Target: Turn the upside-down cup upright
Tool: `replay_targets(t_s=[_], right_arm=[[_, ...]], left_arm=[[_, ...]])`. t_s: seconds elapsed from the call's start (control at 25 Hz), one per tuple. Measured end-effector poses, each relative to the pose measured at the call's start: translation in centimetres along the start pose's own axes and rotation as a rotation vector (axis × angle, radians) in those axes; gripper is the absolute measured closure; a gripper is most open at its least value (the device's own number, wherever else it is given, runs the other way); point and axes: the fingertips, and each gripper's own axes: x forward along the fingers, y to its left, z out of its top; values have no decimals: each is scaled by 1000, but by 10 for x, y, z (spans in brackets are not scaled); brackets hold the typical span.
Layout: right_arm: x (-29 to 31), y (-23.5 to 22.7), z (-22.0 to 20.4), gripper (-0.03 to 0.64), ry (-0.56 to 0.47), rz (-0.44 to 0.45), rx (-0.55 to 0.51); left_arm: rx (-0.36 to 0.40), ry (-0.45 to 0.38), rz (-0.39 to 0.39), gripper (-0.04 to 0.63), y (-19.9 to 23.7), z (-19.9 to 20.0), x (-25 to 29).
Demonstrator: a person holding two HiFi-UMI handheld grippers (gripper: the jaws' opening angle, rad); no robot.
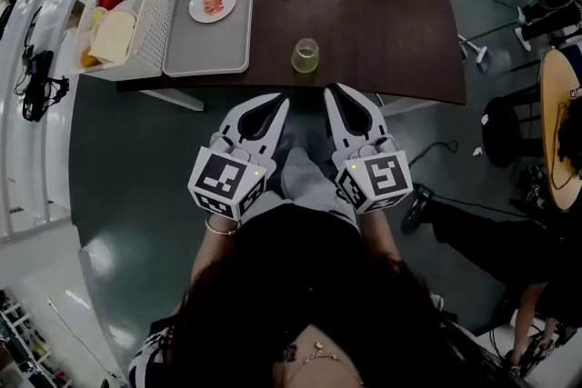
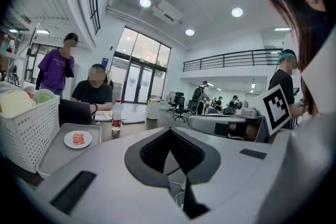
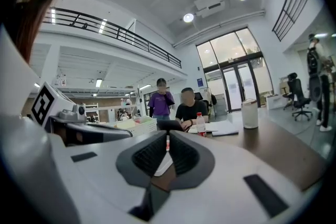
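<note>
Head view shows the pale green cup (image 1: 306,56) standing on the dark worktop (image 1: 391,23) near its front edge, right of a grey tray (image 1: 205,50) that carries a small plate (image 1: 213,2). The left hand-held gripper (image 1: 275,101) and the right hand-held gripper (image 1: 334,92) hang side by side just short of that edge, apart from the cup. Each gripper view shows its jaws pressed together with nothing between them.

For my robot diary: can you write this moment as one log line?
left gripper: shut, empty | right gripper: shut, empty | cup: on table, near front edge, untouched | stage: grippers not yet at cup
</note>
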Motion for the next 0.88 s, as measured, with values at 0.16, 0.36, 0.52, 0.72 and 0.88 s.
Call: replay_targets(t_s=[0.16,0.36,0.52,0.72,0.88], right_arm=[[24,-24,-8,597,50,-6,-67],[47,-41,-21,597,88,-20,-84],[65,-50,-35,597,125,-28,-79],[89,-58,-57,594,167,-48,-62],[105,-65,-80,495,227,-49,-56]], left_arm=[[-5,7,30,593,19,5,24],[-22,26,56,592,40,3,39],[-25,42,54,592,54,0,50],[-41,78,29,593,70,-10,64],[-52,99,16,592,81,-18,77]])
